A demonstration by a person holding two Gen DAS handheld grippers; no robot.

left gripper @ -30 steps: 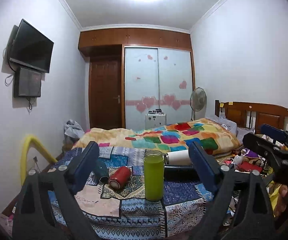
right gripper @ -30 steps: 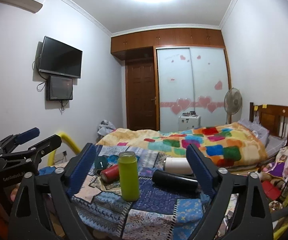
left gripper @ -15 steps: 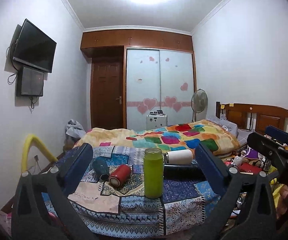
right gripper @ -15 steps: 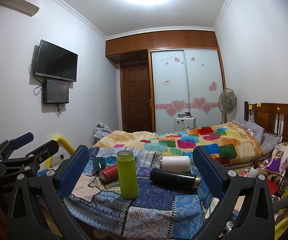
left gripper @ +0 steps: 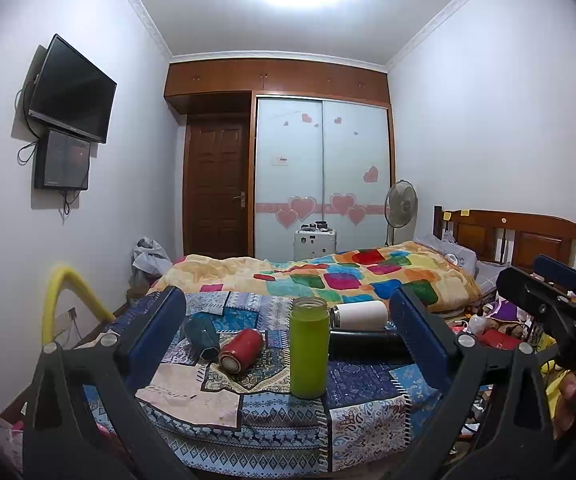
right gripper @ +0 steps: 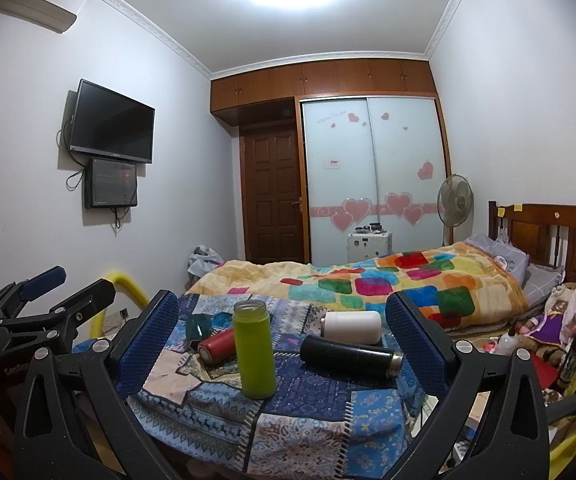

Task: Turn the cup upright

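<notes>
Now pick one lying cup, say red (left gripper: pixel 241 350): left gripper (left gripper: pixel 294 340) and right gripper (right gripper: pixel 281 342) both gape, holding nothing; approach sideways, clear of upright green (left gripper: pixel 308 354).

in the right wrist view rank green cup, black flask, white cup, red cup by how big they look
1. green cup, though it stands nearest the camera
2. black flask
3. white cup
4. red cup, partly hidden behind the green one
</notes>
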